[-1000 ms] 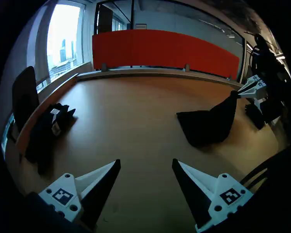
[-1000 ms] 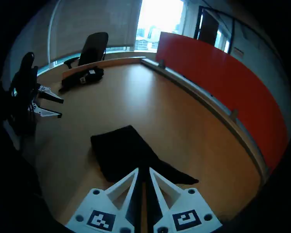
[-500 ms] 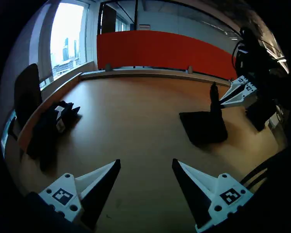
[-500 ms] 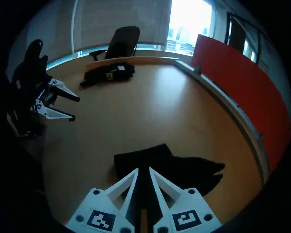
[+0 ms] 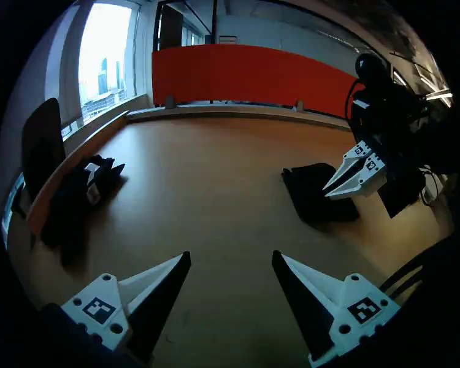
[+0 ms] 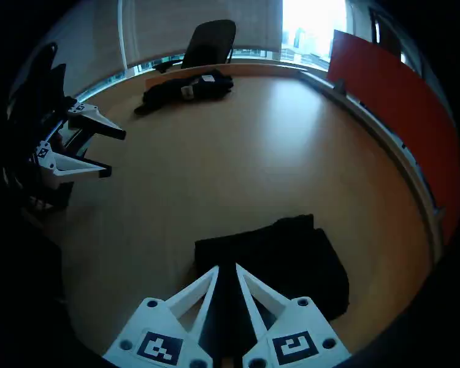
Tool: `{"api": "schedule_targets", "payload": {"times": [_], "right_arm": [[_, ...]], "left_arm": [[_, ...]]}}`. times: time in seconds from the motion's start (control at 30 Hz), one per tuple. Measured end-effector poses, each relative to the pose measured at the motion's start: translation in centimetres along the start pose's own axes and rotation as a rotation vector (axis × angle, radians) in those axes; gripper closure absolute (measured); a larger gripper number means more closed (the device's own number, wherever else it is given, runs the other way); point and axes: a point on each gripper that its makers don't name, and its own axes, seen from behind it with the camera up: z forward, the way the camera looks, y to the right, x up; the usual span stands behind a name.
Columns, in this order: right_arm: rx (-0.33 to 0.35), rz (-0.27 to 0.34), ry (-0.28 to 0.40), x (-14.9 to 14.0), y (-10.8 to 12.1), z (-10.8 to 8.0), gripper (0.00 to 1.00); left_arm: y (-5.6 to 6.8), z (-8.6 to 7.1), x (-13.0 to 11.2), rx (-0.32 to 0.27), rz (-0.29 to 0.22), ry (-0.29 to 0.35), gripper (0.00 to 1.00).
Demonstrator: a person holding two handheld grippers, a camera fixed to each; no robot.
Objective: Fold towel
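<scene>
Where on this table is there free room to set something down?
The wide bare wood between the black towel, the dark cloth pile and the red partition. It is crowded at the towel, where the right gripper sits.

No words or numbers can be read. Black-and-white square markers [image 5: 100, 308] sit on the left gripper [image 5: 230, 254] and right gripper [image 6: 227, 267]. The white tag [image 6: 187, 91] on the far dark bundle [image 6: 162, 98] is illegible.
</scene>
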Motion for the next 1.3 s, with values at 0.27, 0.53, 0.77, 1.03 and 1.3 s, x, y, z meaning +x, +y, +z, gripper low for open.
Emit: {"api": "schedule_targets", "payload": {"times": [0.27,0.53,0.77,1.03,1.3], "right_arm": [[-0.02,-0.009,-0.005,-0.3,0.3,-0.3,0.76],[-0.032,-0.006,-0.001,-0.6,0.4,-0.8,0.25],[-0.05,0.009,0.004,-1.0,0.5,-1.3,0.25],[-0.079,0.043,-0.004,-2.8,0.6,-2.1,0.25],[-0.11,0.077,-0.026,-5.3,0.6,-3.2,0.25]], "left_arm": [[-0.2,0.0,0.1,0.002,0.006,-0.003,0.01],[0.1,0.0,0.0,0.001,0.011,-0.004,0.01],[0.3,0.0,0.2,-0.001,0.01,0.0,0.01],[0.3,-0.1,0.4,0.003,0.014,0.002,0.01],[0.4,-0.2,0.5,0.002,0.021,0.003,0.01]]}}
